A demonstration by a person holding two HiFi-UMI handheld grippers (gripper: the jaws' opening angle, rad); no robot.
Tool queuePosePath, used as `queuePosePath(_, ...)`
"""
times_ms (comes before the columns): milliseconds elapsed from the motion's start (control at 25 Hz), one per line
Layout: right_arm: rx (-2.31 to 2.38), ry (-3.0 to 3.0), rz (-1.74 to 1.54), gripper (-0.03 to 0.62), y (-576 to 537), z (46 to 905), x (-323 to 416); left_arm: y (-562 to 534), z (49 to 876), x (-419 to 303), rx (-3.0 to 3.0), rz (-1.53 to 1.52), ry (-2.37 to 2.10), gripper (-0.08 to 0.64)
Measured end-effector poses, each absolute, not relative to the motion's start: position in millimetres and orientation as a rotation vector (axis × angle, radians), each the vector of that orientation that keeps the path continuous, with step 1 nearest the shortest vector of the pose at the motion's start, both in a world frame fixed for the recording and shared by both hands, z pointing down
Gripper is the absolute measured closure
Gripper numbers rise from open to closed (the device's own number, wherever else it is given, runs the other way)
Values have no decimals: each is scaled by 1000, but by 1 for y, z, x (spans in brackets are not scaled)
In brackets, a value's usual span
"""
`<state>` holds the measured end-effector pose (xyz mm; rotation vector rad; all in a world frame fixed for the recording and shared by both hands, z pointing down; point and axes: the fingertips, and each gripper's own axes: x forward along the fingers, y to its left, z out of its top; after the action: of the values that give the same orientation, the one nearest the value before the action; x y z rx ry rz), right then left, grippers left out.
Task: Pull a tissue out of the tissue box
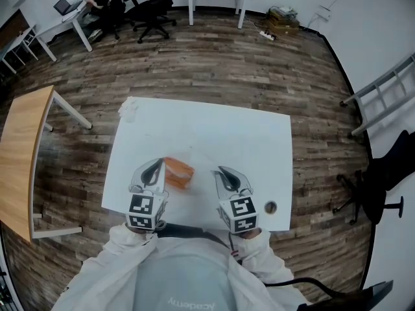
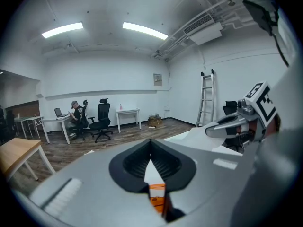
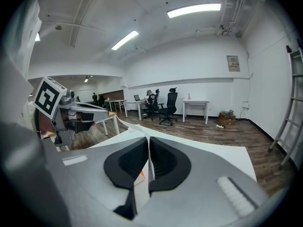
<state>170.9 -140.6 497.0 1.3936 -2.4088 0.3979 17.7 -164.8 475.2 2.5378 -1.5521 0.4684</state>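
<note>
The orange tissue box (image 1: 179, 172) lies on the white desk (image 1: 246, 141), close to its near edge, just right of the left gripper (image 1: 155, 167). The right gripper (image 1: 222, 173) is further right, apart from the box. Both grippers are closed and hold nothing.

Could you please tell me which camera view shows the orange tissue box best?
The head view: the orange tissue box lies in plain sight on the white table, seen from above. The left gripper view shows only an orange sliver behind its jaws, and the right gripper view just a tiny orange corner.
</note>
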Motion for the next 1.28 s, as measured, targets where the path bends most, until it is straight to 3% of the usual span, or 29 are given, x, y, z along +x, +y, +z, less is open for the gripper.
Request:
queuePosePath(720,1518,-2391,419,589,-128,494,190,-160,468,27,2584,518,-1520,560)
queuePosePath(1280,1624,-2323,378,589,-103,483,147,-144,468,-25,2634,482,-1446,560)
